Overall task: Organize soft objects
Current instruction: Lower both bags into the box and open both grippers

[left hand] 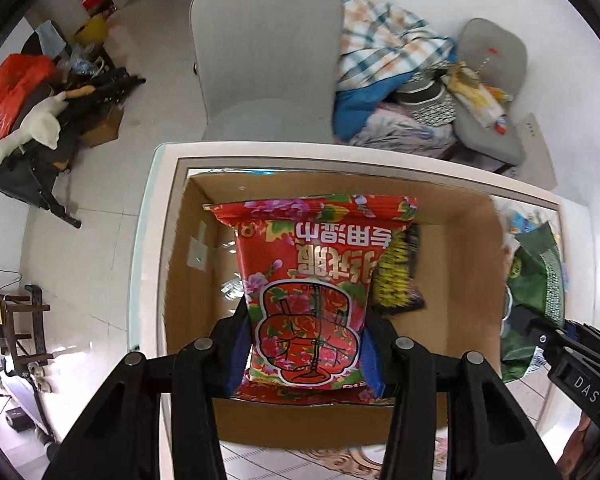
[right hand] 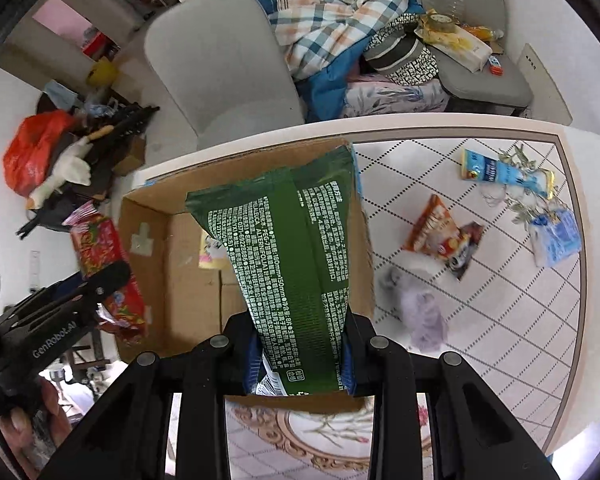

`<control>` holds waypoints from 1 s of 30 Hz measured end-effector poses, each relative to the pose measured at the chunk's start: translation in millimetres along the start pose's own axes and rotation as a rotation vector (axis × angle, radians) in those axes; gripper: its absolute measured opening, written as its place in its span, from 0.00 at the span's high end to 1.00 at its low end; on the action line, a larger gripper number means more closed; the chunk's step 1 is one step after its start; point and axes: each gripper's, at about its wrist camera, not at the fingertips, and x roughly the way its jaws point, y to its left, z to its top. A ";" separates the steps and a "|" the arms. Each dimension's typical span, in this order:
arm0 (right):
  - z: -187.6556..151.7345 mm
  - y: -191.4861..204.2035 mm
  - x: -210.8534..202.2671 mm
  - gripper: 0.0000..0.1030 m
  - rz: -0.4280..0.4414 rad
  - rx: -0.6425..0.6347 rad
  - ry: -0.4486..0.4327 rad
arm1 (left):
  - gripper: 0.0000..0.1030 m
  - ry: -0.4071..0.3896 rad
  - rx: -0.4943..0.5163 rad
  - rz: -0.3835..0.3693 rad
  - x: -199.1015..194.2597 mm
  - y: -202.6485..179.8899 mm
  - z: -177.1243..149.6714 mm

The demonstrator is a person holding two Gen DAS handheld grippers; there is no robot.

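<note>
Two soft packs held over an open brown cardboard box (left hand: 452, 248) on a white-rimmed table (left hand: 156, 216).

The left gripper (left hand: 307, 356) is clamped on a red floral wet-wipe pack (left hand: 308, 280) above the box, where a black-and-yellow packet (left hand: 396, 276) lies on the floor. The right gripper (right hand: 300, 356) is clamped on a green printed pack (right hand: 292, 256) over the box's right side. An orange snack bag (right hand: 432, 228), a blue tissue pack (right hand: 556, 236) and a blue-and-yellow pouch (right hand: 500, 170) lie on the tabletop beside it.
</note>
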 end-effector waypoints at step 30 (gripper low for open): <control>36.5 9.9 116.2 0.36 -0.183 0.065 0.057 | 0.43 0.212 0.028 0.005 106.4 34.7 48.0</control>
